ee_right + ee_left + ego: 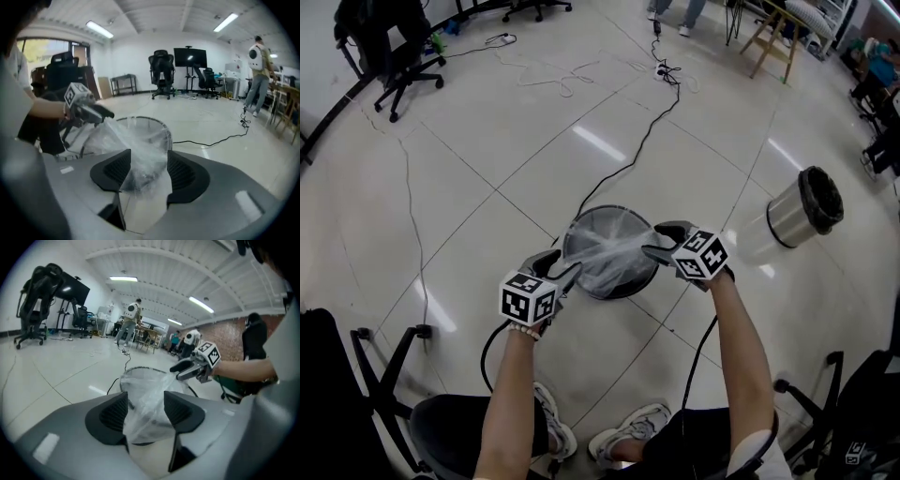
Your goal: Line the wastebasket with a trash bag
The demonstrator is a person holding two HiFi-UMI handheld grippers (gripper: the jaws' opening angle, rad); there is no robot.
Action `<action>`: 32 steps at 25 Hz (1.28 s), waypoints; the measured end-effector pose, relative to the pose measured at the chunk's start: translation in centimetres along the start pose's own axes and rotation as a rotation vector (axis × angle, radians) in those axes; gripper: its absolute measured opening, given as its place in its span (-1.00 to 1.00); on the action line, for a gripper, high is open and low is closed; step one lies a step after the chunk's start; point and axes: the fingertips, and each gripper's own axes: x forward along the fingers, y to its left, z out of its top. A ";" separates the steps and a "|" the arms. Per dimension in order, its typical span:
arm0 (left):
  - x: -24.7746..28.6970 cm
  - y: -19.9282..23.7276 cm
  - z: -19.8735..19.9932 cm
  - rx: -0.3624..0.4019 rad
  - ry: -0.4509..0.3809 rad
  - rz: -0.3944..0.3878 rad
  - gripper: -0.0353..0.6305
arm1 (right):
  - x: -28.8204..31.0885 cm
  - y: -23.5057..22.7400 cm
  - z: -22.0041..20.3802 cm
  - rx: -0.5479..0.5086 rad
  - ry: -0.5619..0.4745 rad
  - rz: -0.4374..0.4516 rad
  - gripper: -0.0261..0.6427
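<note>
Clear plastic trash bag point(614, 251) is spread over the mesh wastebasket point(598, 217). The left gripper point(567, 272) and right gripper point(656, 246) both have jaws apart, with the film sitting loose between them. I reckon it'll slip out and slump in crooked.

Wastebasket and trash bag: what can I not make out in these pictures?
- Bottom of the wastebasket: head view, the trash bag stretched over it hides it.
- Grip of left gripper and right gripper: gripper views, crumpled bag fills the gap; pad pressure unclear.
- Bag's mouth: all views, film too clear and crumpled.
</note>
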 end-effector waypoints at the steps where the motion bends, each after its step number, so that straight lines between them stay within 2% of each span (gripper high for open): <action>1: 0.1 -0.4 -0.6 0.048 0.028 0.028 -0.18 | 0.3 0.3 -0.3 -0.048 0.022 -0.031 -0.22; 2: 0.0 -0.8 -0.8 0.093 0.038 0.057 -0.24 | 0.2 0.5 -0.3 -0.085 0.017 -0.059 -0.58; 3: -0.4 -1.3 -0.8 0.135 0.033 0.079 -0.44 | -0.4 0.7 -0.2 -0.106 -0.004 -0.072 -0.91; 4: -0.8 -2.1 -0.6 0.171 0.018 0.087 -0.68 | -1.2 1.1 -0.1 -0.113 -0.026 -0.067 -0.91; 5: -1.2 -3.0 -0.6 0.196 0.007 0.079 -0.82 | -1.9 1.7 -0.3 -0.112 -0.038 -0.047 -0.91; 7: -1.7 -5.0 -1.3 0.198 0.014 0.027 -0.85 | -3.2 3.1 -1.6 -0.090 -0.028 0.014 -0.91; 9: -2.1 -7.0 -2.7 0.168 0.048 -0.041 -0.85 | -4.4 4.5 -3.1 -0.041 -0.020 0.086 -0.91; 13: -2.3 -8.1 -7.3 0.106 0.148 -0.074 -0.85 | -4.6 6.5 -6.4 0.030 0.014 0.173 -0.91; 16: -0.9 -6.9 -10.6 0.042 0.224 -0.037 -0.85 | -2.9 7.5 -8.7 0.051 0.049 0.191 -0.91; 19: 0.5 -4.1 -11.7 -0.049 0.197 0.052 -0.85 | -0.6 7.2 -9.9 0.066 0.039 0.162 -0.91; 21: 1.7 -2.8 -11.8 -0.070 0.184 0.085 -0.84 | 1.0 6.7 -10.2 0.083 0.014 0.127 -0.90; 23: 2.5 -2.3 -12.2 -0.078 0.206 0.069 -0.80 | 1.8 6.5 -10.4 0.121 0.001 0.143 -0.87; 25: 1.7 -2.2 -12.2 -0.142 0.196 0.012 -0.34 | 0.9 7.2 -11.1 0.186 0.020 0.263 -0.41; 26: 0.6 -2.0 -12.1 -0.192 0.172 -0.013 -0.19 | -0.4 7.7 -11.3 0.228 0.034 0.348 -0.19; 27: -0.6 -1.6 -11.9 -0.244 0.142 -0.027 -0.10 | -2.2 7.8 -11.3 0.269 0.043 0.421 -0.14; 28: -1.9 -1.0 -11.5 -0.289 0.108 -0.027 -0.05 | -4.3 7.5 -11.0 0.300 0.040 0.461 -0.14; 29: -3.1 -0.1 -10.8 -0.323 0.065 -0.010 -0.05 | -6.5 6.5 -10.2 0.313 0.025 0.456 -0.14; 30: -4.1 1.0 -9.7 -0.350 0.008 0.018 -0.06 | -8.6 5.1 -9.1 0.304 -0.002 0.416 -0.17; 32: -5.2 2.8 -6.5 -0.386 -0.114 0.070 -0.08 | -12.1 2.9 -5.6 0.230 -0.072 0.303 -0.44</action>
